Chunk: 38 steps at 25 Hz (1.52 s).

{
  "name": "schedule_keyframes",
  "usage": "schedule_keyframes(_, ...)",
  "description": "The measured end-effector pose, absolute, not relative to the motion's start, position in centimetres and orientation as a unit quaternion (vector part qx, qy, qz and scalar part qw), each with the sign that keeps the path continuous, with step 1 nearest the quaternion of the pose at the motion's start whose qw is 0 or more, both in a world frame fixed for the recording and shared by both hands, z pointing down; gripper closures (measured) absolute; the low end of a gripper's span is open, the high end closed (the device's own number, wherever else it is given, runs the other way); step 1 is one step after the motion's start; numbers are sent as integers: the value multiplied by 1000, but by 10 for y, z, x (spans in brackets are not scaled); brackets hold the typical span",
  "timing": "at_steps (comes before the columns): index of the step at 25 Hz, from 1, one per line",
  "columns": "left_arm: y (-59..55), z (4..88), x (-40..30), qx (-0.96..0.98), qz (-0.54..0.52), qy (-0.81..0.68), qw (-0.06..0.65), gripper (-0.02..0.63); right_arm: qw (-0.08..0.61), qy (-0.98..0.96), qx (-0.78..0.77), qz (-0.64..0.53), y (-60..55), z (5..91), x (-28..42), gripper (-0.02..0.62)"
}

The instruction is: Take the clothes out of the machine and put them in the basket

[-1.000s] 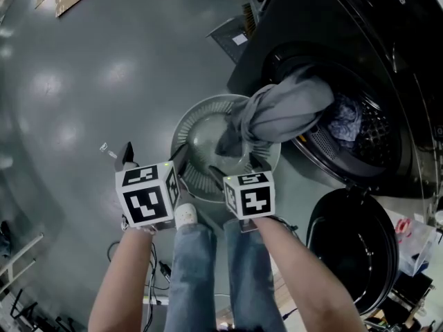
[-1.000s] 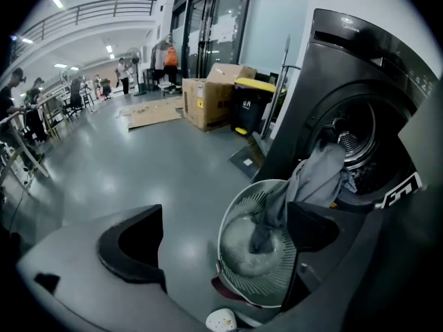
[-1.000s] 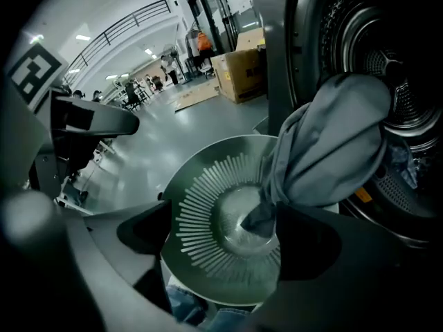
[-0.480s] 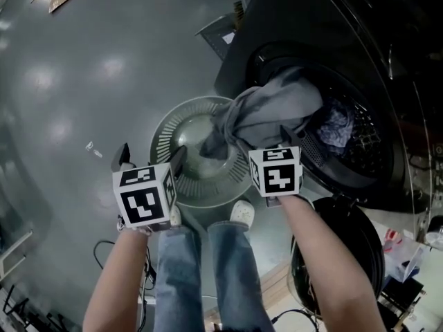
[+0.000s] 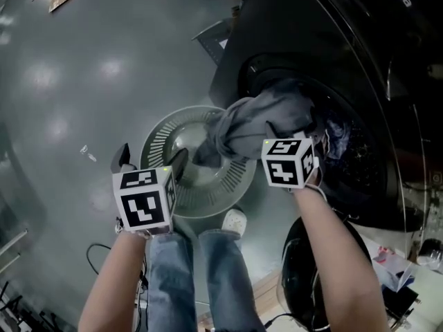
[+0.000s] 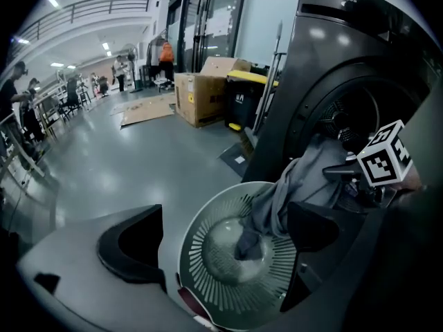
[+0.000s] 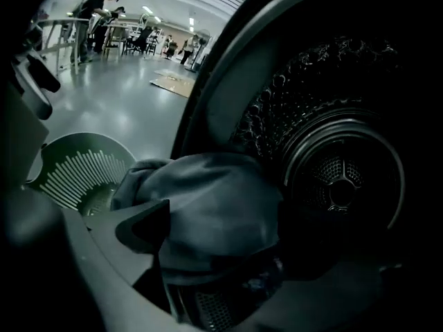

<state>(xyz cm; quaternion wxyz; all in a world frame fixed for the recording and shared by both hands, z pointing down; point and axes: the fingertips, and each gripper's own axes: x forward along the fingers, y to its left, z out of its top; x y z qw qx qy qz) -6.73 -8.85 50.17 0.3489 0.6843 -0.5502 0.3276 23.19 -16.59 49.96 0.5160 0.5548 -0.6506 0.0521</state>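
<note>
Both grippers are held with jaws spread wide and nothing gripped. One soft, crumpled grey garment (image 5: pixel 242 126) is draped from the perforated metal drum (image 7: pixel 339 178) of one glossy dark machine (image 5: pixel 311 33), upper right, into one round, slotted, pale-green plastic basket (image 5: pixel 156 144) at centre. The left gripper (image 5: pixel 151 161) is beside the basket's lower-left rim, and the right gripper (image 7: pixel 235 241) is at the garment.

1. Look at the left gripper (image 5: pixel 151 160): it carries a white cube (image 5: pixel 145 203) with black square markers on every face and a tiny green light at a top corner.
2. Its fingers (image 6: pixel 131 244) are black wedges on a grey body.
3. The right gripper (image 5: pixel 294 135) has the same kind of cube, with a different pattern.
4. Blue jeans (image 5: pixel 208 275) on the legs.
5. One white shoe (image 5: pixel 234 221) shows below.
</note>
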Motion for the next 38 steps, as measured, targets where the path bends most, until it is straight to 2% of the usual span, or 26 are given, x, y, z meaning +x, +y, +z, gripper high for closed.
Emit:
schedule_keyframes(7,-88,514,-69,674,329,-556,358,43,545,-660,510,84,-191,530,252,113)
schedule_keyframes(14,-96,525,-66,674,330,-554,360,43,559,-646,488,177,-194,569,268,110)
schedule_keyframes(18,-106,525,-59,682,325,-551,355,43,521,-685,448,243,-194,572,252,208)
schedule_keyframes(21,-109,526,-54,683,322,-551,357,43,503,-695,450,247,-193,572,249,235)
schedule_keyframes(25,-107,527,-47,687,327,-544,353,43,493,-695,467,237,-188,570,246,308)
schedule_keyframes(29,-104,523,-47,691,330,-542,347,43,516,-687,461,221,-183,561,247,460)
schedule_keyframes(38,-94,500,-51,705,336,-529,332,43,547,-674,460,185,-154,539,241,477)
